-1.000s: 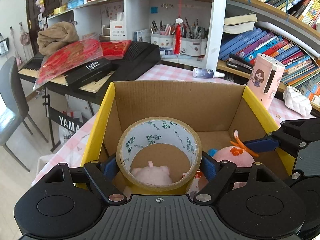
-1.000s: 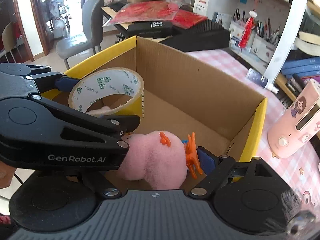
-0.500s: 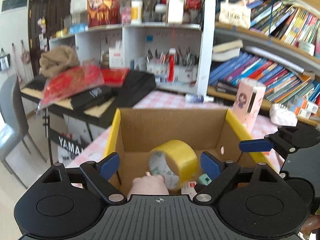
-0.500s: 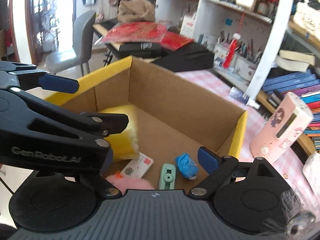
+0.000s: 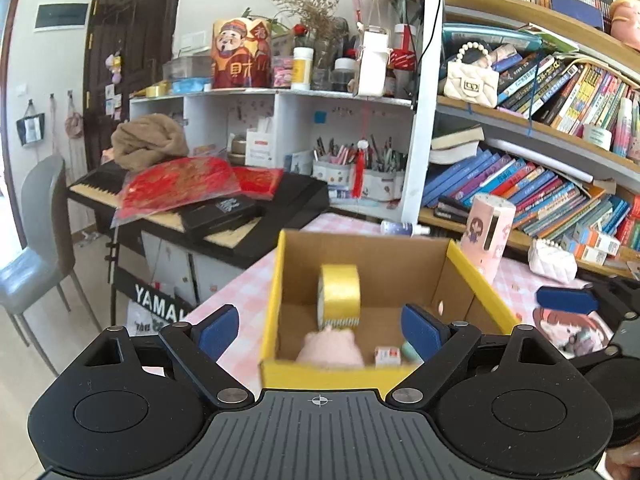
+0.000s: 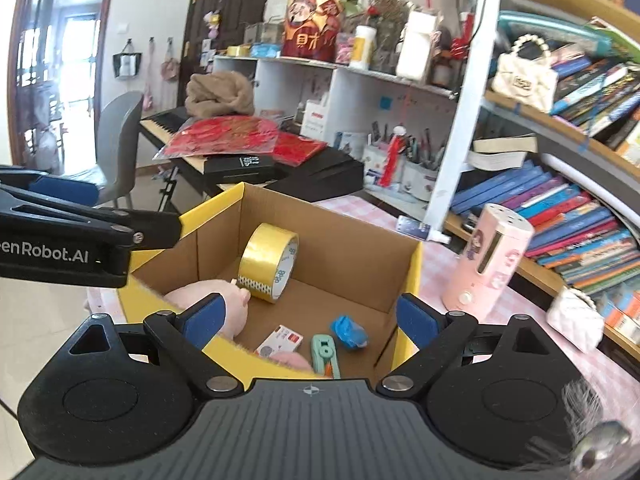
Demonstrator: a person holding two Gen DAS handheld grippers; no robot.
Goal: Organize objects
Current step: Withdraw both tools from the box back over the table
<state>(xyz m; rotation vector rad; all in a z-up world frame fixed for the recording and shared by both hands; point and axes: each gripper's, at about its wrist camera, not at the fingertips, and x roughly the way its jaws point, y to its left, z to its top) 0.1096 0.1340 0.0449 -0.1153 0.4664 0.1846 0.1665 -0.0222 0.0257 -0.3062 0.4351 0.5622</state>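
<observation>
A cardboard box with yellow rims [image 5: 276,280] [image 6: 412,264] stands on the pink checked table. Inside it a yellow tape roll [image 5: 339,295] [image 6: 269,262] stands on edge beside a pink plush toy [image 5: 330,348] [image 6: 208,300]. A small white-and-red card box [image 6: 280,340], a green clip [image 6: 325,354] and a blue object [image 6: 348,330] also lie inside. My left gripper [image 5: 319,329] is open and empty, above the box's near rim. My right gripper [image 6: 309,318] is open and empty over the near right part of the box.
A pink cylindrical device [image 6: 490,260] [image 5: 488,236] stands right of the box, with a white quilted pouch [image 6: 576,320] further right. Bookshelves fill the right side. A keyboard piled with red bags [image 5: 180,188] and a grey chair [image 5: 36,248] stand to the left.
Both grippers opened and pulled back up from the box. The tape roll left the left gripper and the pink plush left the right gripper; both now rest inside the box.
</observation>
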